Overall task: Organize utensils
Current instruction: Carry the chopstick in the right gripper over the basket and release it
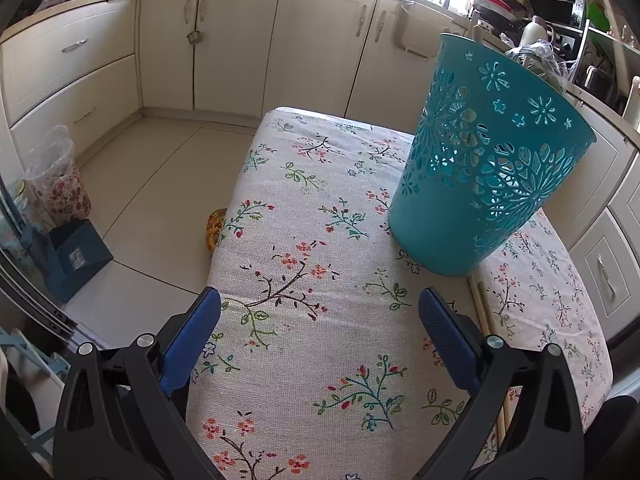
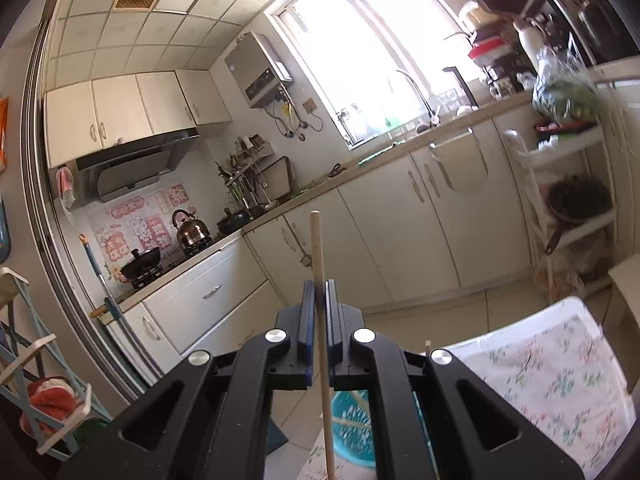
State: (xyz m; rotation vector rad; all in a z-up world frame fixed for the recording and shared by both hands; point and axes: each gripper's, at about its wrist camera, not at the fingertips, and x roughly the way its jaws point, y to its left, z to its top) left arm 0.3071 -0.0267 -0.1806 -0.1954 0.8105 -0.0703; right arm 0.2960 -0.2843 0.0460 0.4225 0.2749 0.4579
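A teal cut-out basket [image 1: 486, 168] stands upright on the floral tablecloth [image 1: 320, 240], right of centre. My left gripper [image 1: 320, 316] is open and empty, low over the cloth, in front of and left of the basket. Wooden chopsticks [image 1: 486, 320] lie on the cloth by its right finger. My right gripper [image 2: 319, 300] is shut on a wooden chopstick [image 2: 318, 248], held upright high above the table. Below it the basket [image 2: 352, 420] shows from above, with chopsticks inside it.
Cream kitchen cabinets [image 1: 240, 52] run along the back and right. The table's left edge drops to a tiled floor [image 1: 160, 184]. A blue box [image 1: 76, 256] and a plastic-wrapped container [image 1: 58, 184] stand on the floor at the left. A cluttered rack [image 2: 568, 184] stands right.
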